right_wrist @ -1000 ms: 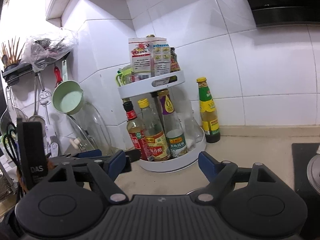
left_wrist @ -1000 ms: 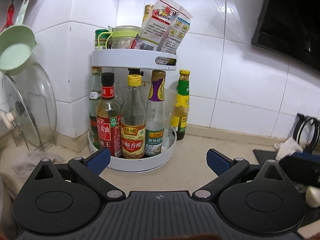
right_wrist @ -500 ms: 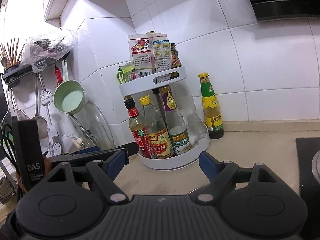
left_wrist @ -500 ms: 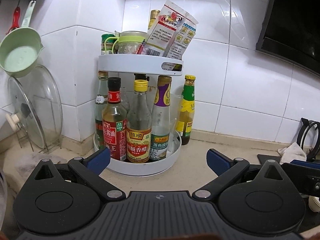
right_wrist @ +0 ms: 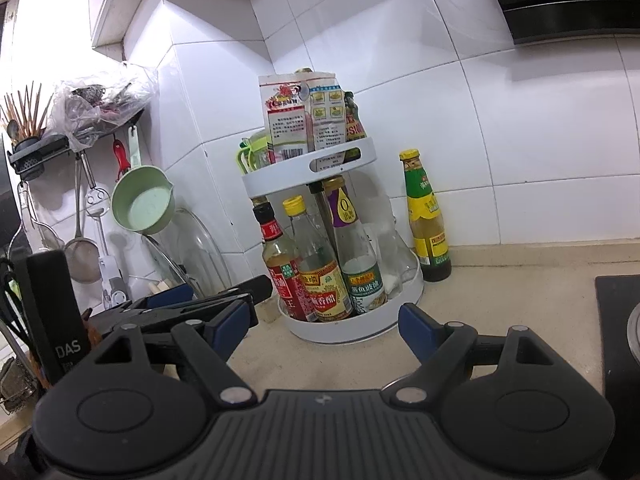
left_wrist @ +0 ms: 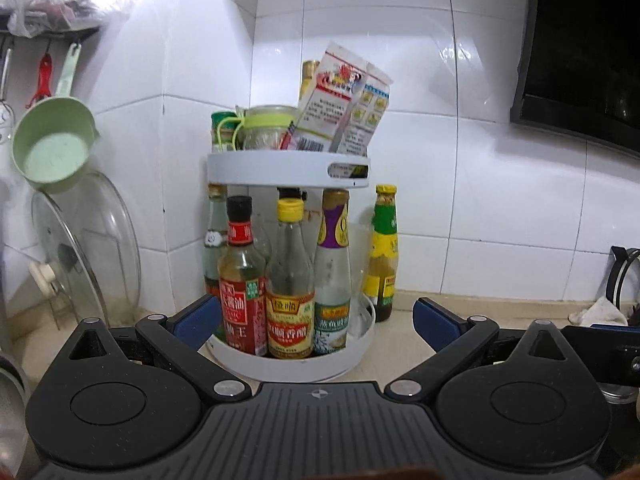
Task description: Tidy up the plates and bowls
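Left claw (left_wrist: 316, 324): released, nothing between its pads; over the last second its view has been lifted, so the two-tier condiment rack (left_wrist: 289, 168) sits lower in frame. Right claw (right_wrist: 326, 324): released, empty, unmoved above the tabletop (right_wrist: 516, 300). Plates and bowls: none seen; task judged not begun

There is one round white rack (left_wrist: 288, 170) with two shelves. On its bottom shelf I can count four bottles at the front (one more cap peeks out behind them), and one green and yellow bottle (left_wrist: 383, 252) stands next to the rack. There are two paper packets (left_wrist: 340, 104) up top, one green pot (left_wrist: 52, 156) on the wall, and one glass lid (left_wrist: 92, 248).
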A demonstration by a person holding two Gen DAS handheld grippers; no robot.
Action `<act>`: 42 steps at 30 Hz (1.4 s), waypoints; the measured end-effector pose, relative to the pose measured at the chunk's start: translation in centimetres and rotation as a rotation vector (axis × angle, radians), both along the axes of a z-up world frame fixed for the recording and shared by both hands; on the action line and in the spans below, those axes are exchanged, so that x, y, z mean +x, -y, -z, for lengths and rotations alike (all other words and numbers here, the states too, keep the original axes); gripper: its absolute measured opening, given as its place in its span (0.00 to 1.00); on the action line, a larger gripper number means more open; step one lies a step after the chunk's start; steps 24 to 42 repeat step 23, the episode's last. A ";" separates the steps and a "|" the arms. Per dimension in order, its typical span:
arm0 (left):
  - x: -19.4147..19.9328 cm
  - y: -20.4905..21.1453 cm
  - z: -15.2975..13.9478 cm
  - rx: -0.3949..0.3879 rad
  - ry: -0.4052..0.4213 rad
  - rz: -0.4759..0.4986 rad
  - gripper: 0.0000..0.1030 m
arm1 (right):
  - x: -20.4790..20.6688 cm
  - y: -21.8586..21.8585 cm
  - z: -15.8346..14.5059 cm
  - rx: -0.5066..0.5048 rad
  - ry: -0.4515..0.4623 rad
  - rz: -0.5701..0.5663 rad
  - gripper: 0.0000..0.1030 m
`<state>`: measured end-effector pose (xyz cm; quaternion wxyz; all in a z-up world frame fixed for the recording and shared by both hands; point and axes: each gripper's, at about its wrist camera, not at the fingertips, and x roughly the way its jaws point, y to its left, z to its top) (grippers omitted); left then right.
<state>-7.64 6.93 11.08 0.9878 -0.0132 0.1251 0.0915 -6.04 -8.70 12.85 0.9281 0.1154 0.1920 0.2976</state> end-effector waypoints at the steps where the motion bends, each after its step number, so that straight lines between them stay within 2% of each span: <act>1: 0.0 0.0 -0.1 0.001 0.005 0.001 1.00 | -0.1 0.0 0.0 0.002 0.002 0.000 0.78; 21: -0.3 -0.3 -0.2 0.014 0.051 -0.008 1.00 | -0.3 -0.5 -0.3 0.009 0.019 0.002 0.79; 23: -0.8 0.0 -0.2 0.056 0.092 -0.033 1.00 | -0.3 -0.4 -0.3 0.018 0.014 0.001 0.79; 42: -0.8 0.0 -0.2 0.056 0.092 -0.033 1.00 | -0.3 -0.4 -0.3 0.018 0.014 0.001 0.79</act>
